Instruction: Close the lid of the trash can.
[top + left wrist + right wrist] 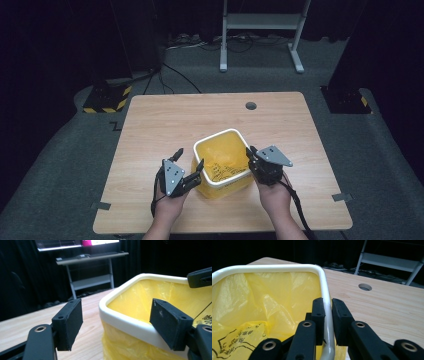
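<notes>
My right tongs point(327, 315) pinch the white rim point(287, 268) of the yellow-lined bin point(222, 162), one jaw inside, one out, steadying it mid-table. My left tongs point(120, 325) stand spread, straddling the opposite rim without pressing (ready to grip, I think), so both sides can be held
</notes>
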Tool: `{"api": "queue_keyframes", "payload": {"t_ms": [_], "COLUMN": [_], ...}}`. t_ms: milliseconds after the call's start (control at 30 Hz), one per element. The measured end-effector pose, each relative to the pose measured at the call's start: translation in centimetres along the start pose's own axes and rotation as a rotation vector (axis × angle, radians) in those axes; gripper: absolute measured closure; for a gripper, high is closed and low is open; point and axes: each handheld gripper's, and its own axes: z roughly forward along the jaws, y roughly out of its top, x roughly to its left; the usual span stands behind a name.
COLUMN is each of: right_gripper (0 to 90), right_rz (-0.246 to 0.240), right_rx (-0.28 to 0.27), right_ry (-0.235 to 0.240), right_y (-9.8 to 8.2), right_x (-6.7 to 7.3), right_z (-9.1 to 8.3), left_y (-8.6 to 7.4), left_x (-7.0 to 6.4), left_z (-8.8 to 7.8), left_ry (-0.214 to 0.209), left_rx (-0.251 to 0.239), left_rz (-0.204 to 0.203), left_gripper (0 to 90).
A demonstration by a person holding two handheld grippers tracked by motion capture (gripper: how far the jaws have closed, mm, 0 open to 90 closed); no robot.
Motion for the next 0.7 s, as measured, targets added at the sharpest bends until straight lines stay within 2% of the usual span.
{"api": "queue_keyframes", "payload": {"t_ms": [33,67,100,133,167,200,300,367,433,500,567,600,633,700], "right_gripper": [67.9,65.1,64.9,63.7,62.6,62.3,59.9,58.1,55.5,54.4,55.0,60.6,61.1,60.5], "right_rz": [0.005,0.012,0.025,0.022,0.021,0.03,0.062,0.085,0.073,0.048,0.024,-0.001,-0.014,-0.001], "right_rx": [-0.02,-0.05,-0.083,-0.098,-0.111,-0.112,-0.05,-0.003,0.041,0.061,0.061,0.056,0.05,0.044], "right_ry": [-0.004,-0.01,-0.011,-0.027,-0.047,-0.058,-0.077,-0.065,-0.037,-0.016,0.01,0.006,-0.011,0.004], "right_y": [0.0,-0.1,-0.2,-0.4,-0.7,-1.2,-2.7,-4.0,-5.1,-5.7,-6.0,-6.2,-6.4,-6.7], "right_x": [-0.2,-0.5,-1.0,-1.4,-1.9,-2.5,-4.3,-5.1,-5.0,-4.4,-3.5,-2.8,-2.4,-1.9], "right_z": [-0.3,-0.9,-1.7,-2.1,-2.5,-2.8,-2.1,-1.0,0.1,0.6,0.5,0.2,-0.1,-0.6], "left_y": [0.0,-0.1,-0.2,-0.4,-0.8,-1.3,-2.9,-3.4,-3.7,-3.8,-3.9,-3.9,-3.8,-3.8], "left_x": [0.2,0.8,1.2,1.9,2.3,2.4,1.2,0.3,-0.2,-0.5,-0.8,-0.7,-0.5,0.5], "left_z": [-0.5,-1.2,-1.6,-2.0,-2.2,-2.2,-1.2,-0.7,-0.2,0.4,0.9,1.1,1.4,2.5], "left_ry": [0.007,0.021,0.032,0.041,0.041,0.027,-0.057,-0.082,-0.089,-0.107,-0.096,-0.095,-0.09,-0.085], "left_rx": [-0.006,-0.008,0.0,0.027,0.063,0.118,0.329,0.379,0.401,0.405,0.385,0.383,0.385,0.39], "left_rz": [-0.002,-0.026,-0.056,-0.098,-0.146,-0.16,-0.135,-0.147,-0.149,-0.15,-0.103,-0.104,-0.117,-0.147], "left_gripper": [20.3,19.9,20.7,23.1,26.6,30.3,36.8,38.5,38.4,37.4,39.0,40.4,41.7,45.2]}}
